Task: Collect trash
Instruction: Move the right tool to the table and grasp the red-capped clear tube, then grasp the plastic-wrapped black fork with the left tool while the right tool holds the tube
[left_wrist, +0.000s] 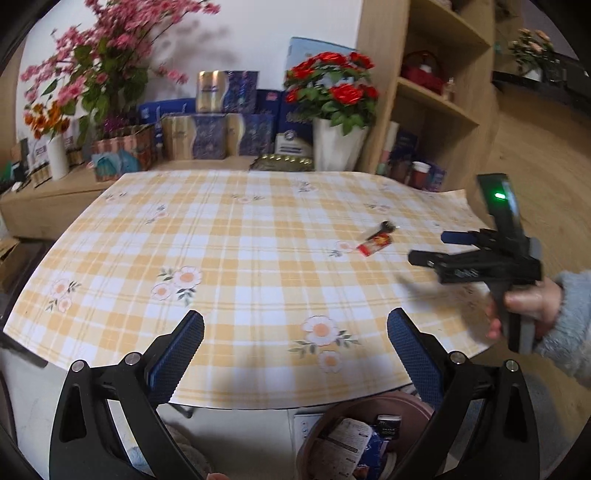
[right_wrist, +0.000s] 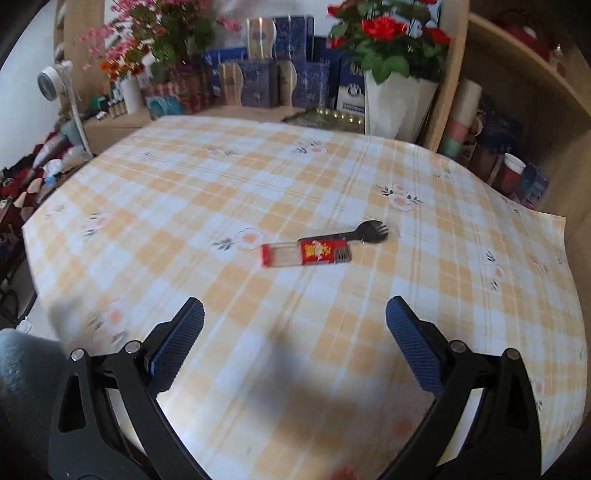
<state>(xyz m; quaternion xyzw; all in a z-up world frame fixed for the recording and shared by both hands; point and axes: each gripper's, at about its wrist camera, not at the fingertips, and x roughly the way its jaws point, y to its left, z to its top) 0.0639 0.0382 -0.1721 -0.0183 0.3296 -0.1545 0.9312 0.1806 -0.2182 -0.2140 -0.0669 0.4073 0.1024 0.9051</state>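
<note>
The left tool (left_wrist: 295, 341) is seen spread wide with nothing between its blue padded fingers (left_wrist: 177, 354), held above the near edge of the tabletop (left_wrist: 221, 236). The right tool (right_wrist: 294, 339) is likewise spread wide and empty, raised over the checked cloth and touching nothing. In the left view the right tool (left_wrist: 428, 247) is seen from the side, gripped by a hand (left_wrist: 524, 310) in a grey fuzzy sleeve near the right edge of the tabletop. A red wrapper (right_wrist: 304, 253) is found lying flat on the cloth, right of centre, and a black plastic fork (right_wrist: 369, 232) is laid just beside its far right end; whether the two touch cannot be told. The same wrapper (left_wrist: 375, 245) is seen in the left view, near the right tool's tips but apart from them. Below the near edge, a brown bin (left_wrist: 369, 435) with paper and packets inside is visible. The remaining cloth is left open on all sides, bounded at the back by flower pots (left_wrist: 338, 142) and blue boxes (left_wrist: 225, 125), and at the right by a wooden shelf (left_wrist: 436, 92).
</note>
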